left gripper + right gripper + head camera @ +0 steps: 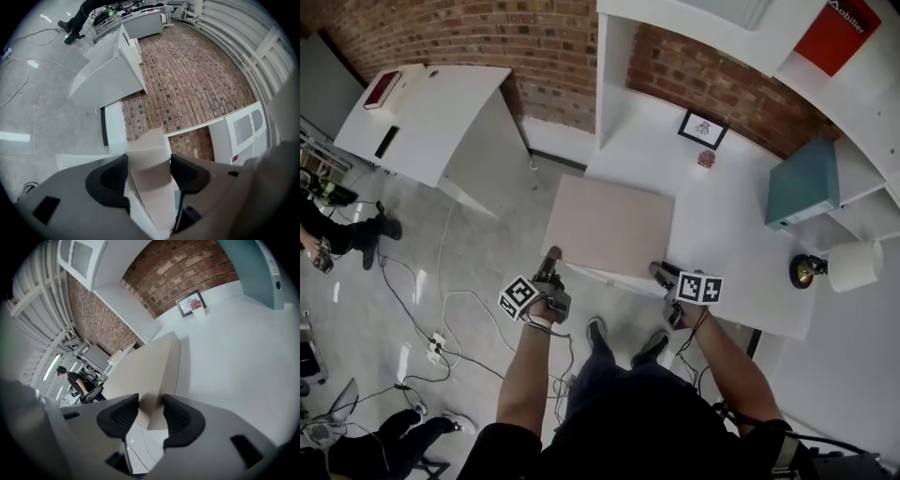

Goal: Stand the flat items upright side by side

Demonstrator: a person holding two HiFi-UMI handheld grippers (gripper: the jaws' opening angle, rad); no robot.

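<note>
- At the near edge of the white desk (727, 248), I am clamping my left tongs (551, 261) on the near-left corner of the flat beige box (609, 225).
- The box is lying flat between my hands, not yet upright.
- My right tongs (660, 272) are pinching its near-right corner, sharing the width, likely for tipping it up evenly.

I see a red brick wall (516, 47) along the back, with a white shelf unit (617, 75) set against it. The white desk (741, 225) stands below the shelves. The floor (487, 272) is pale grey concrete, crossed by loose cables (405, 305). A second white table (441, 108) stands off to the left. In the right gripper view, strip lights (50, 367) glow along the ceiling.
</note>
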